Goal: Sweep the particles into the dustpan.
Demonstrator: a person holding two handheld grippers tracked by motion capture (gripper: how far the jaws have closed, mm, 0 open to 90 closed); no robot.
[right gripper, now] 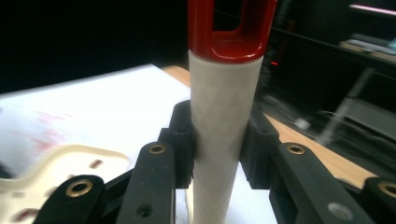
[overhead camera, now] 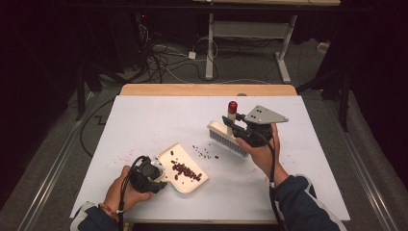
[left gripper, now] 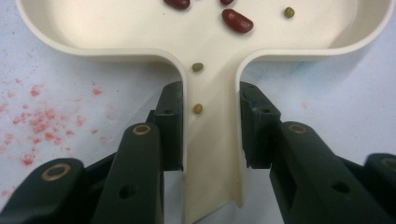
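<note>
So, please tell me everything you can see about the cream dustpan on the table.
The dustpan is cream, smooth, plastic-looking, with a shallow tray, a raised rounded rim and a flat handle. It lies flat on the white table, open edge toward the brush. The left gripper clamps the handle from both sides. Dark red beans lie in the tray, and a few small green ones reach onto the handle.

left gripper (overhead camera: 155, 174) – clamped, low at near left | right gripper (overhead camera: 239, 126) – clamped, raised at right
</note>
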